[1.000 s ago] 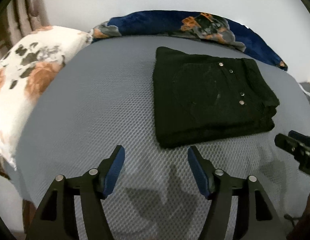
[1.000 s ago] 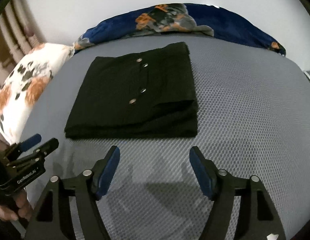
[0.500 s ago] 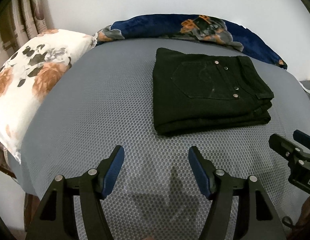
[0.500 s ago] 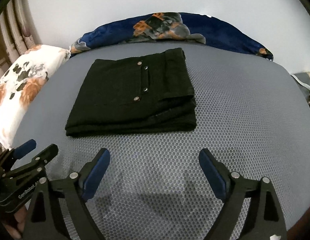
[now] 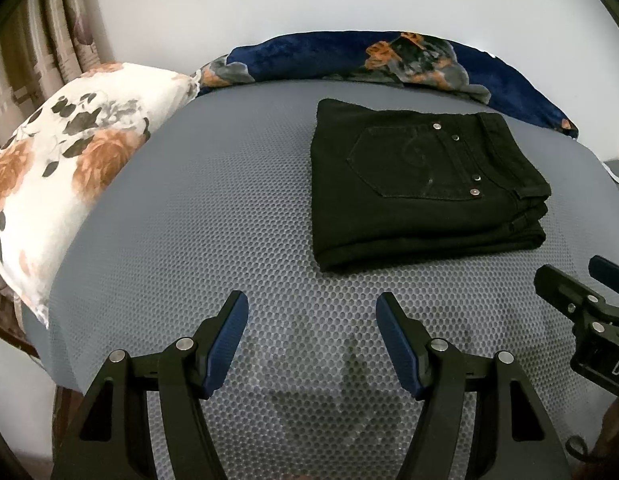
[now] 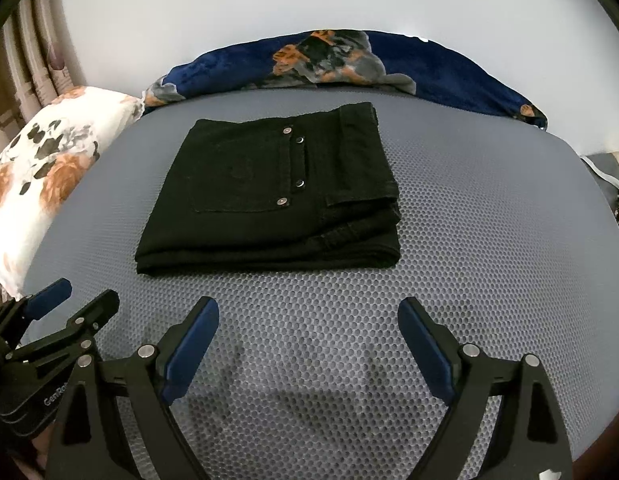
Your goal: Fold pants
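Note:
The black pants (image 5: 421,184) lie folded into a flat rectangular stack on the grey mesh bed surface (image 5: 213,224), back pocket and metal rivets facing up. They also show in the right wrist view (image 6: 277,192). My left gripper (image 5: 311,308) is open and empty, above the bed in front of and left of the pants. My right gripper (image 6: 307,312) is open and empty, in front of the pants' near edge. The right gripper also shows at the right edge of the left wrist view (image 5: 581,300); the left gripper shows at the left edge of the right wrist view (image 6: 69,304).
A white floral pillow (image 5: 65,176) lies at the bed's left side. A dark blue floral blanket (image 5: 389,60) runs along the far edge against the white wall. Curtains (image 5: 41,48) hang at the far left. The bed's near edge drops off below the grippers.
Both grippers have pulled back and risen from the folded pants, so more of the bed shows. The right gripper's jaws have opened wider. The pants have not moved.

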`<state>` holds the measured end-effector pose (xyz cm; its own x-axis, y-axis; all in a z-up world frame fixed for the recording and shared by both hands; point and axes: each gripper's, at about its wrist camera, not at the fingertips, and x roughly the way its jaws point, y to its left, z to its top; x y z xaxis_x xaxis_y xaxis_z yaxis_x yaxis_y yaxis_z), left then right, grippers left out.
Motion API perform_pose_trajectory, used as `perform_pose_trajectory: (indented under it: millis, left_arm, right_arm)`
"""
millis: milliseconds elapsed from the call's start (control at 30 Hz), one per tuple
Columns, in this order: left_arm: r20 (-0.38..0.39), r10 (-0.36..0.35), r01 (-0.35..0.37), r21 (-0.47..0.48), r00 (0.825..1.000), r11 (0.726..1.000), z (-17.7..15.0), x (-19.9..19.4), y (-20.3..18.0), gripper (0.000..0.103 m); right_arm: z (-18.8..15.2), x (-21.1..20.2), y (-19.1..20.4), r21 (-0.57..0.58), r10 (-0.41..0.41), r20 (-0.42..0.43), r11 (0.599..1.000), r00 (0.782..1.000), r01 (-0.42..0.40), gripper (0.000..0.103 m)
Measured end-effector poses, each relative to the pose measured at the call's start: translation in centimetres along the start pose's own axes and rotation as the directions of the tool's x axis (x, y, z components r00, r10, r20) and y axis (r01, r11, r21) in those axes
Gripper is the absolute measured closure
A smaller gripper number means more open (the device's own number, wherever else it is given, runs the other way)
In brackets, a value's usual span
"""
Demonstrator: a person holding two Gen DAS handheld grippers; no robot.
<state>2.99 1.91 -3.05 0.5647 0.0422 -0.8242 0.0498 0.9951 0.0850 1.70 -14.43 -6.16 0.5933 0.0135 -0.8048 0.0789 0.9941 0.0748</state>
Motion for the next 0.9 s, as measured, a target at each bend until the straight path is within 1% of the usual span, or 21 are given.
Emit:
perform_pose_trajectory:
  millis: [267,900]
  left_arm:
    - [0.002,0.007,-0.007,0.004,1.0,1.0,-0.1,0.1,0.0,0.036]
    - [0.004,0.01,-0.01,0.015,1.0,1.0,-0.1,-0.1,-0.1,0.036]
  right_arm:
    - [0.0,0.1,0.6,-0.02,-0.008,0.003,1.0,1.0,0.008,0.013]
    - [-0.2,0.3,1.1,-0.029,0.006,-0.011,1.0,1.0,-0.006,0.013]
